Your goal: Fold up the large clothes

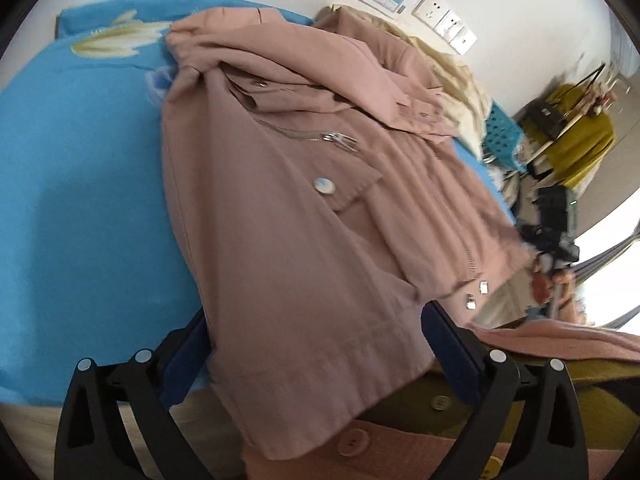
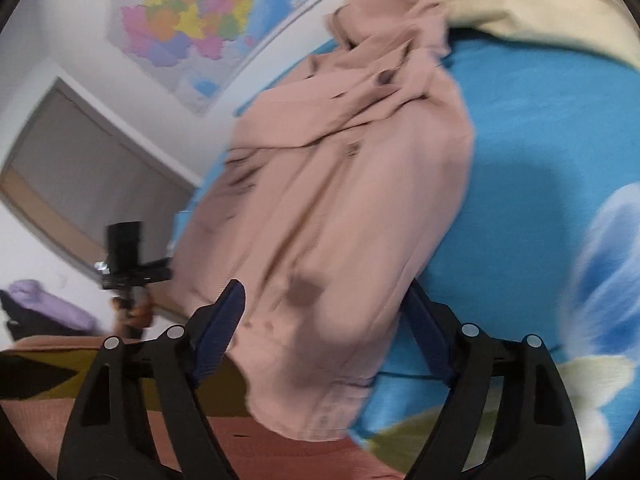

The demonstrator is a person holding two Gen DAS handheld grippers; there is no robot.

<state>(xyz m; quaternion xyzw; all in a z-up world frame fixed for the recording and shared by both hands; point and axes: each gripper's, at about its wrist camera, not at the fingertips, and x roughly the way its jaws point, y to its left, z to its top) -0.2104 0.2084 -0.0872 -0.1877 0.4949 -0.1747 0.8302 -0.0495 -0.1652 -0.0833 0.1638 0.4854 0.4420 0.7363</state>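
A dusty-pink jacket with a silver snap, a zip and a flap pocket lies spread on a blue flowered bedsheet. Its hem hangs over the bed's near edge. My left gripper stands wide open astride that hem, with the pads apart from the cloth. In the right wrist view the same jacket runs away from me, crumpled at the far end. My right gripper is open too, and the jacket's lower corner lies between its blue fingers without being pinched.
A beige garment lies heaped at the bed's far side, with a teal basket and cluttered shelves beyond it. A person's pink and olive clothing is below the grippers. A map hangs on the wall.
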